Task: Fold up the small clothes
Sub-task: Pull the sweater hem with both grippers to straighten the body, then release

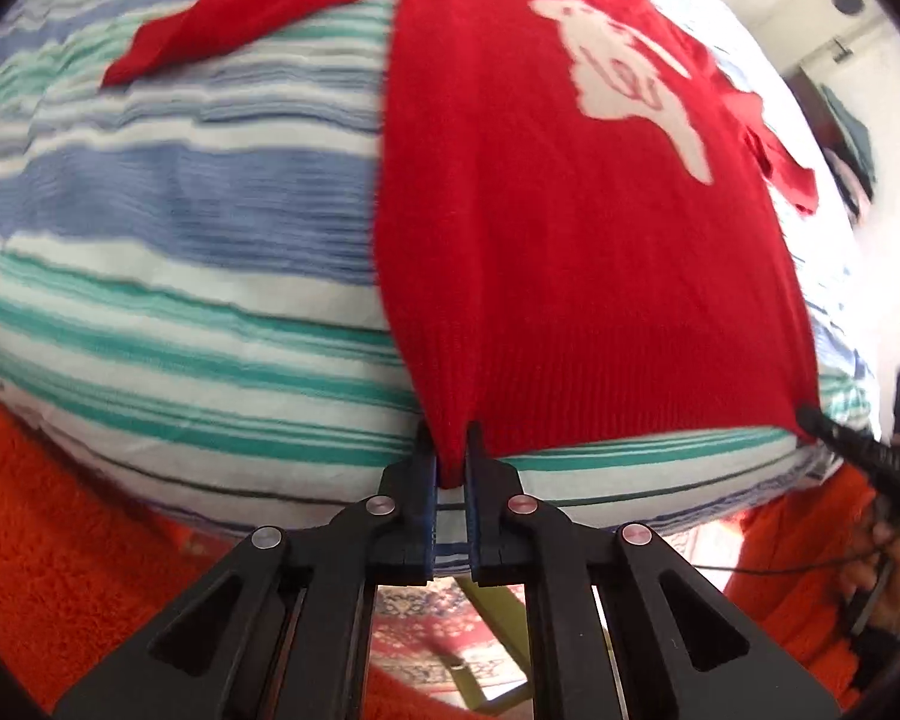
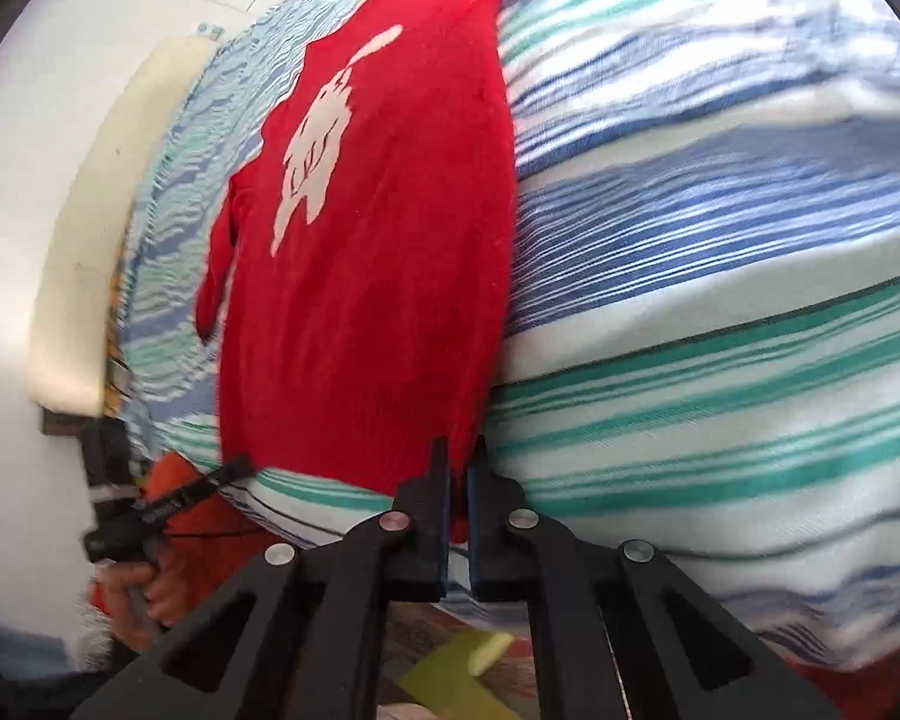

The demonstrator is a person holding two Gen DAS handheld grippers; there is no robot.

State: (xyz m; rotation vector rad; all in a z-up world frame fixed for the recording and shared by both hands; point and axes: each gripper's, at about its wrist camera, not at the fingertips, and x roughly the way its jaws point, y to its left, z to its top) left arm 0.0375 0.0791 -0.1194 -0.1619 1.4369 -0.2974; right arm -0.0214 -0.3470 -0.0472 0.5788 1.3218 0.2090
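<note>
Pinching hem corners of red sweater: my left claw clamped on one, right claw on other. Sweater lies flat on striped bed, hem at near edge. Soft, light knit, stretchy; hem corners look like best hold.

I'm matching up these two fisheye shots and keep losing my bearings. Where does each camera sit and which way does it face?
Left wrist: on the left hand-held gripper, looking steeply down along the red sweater on the striped bedcover; own fingers shut on one hem corner.
Right wrist: on the right hand-held gripper, looking down the same sweater; fingers shut on the other hem corner; a hand shows.
Shared: sweater, bedcover, and each sees the other gripper.
</note>
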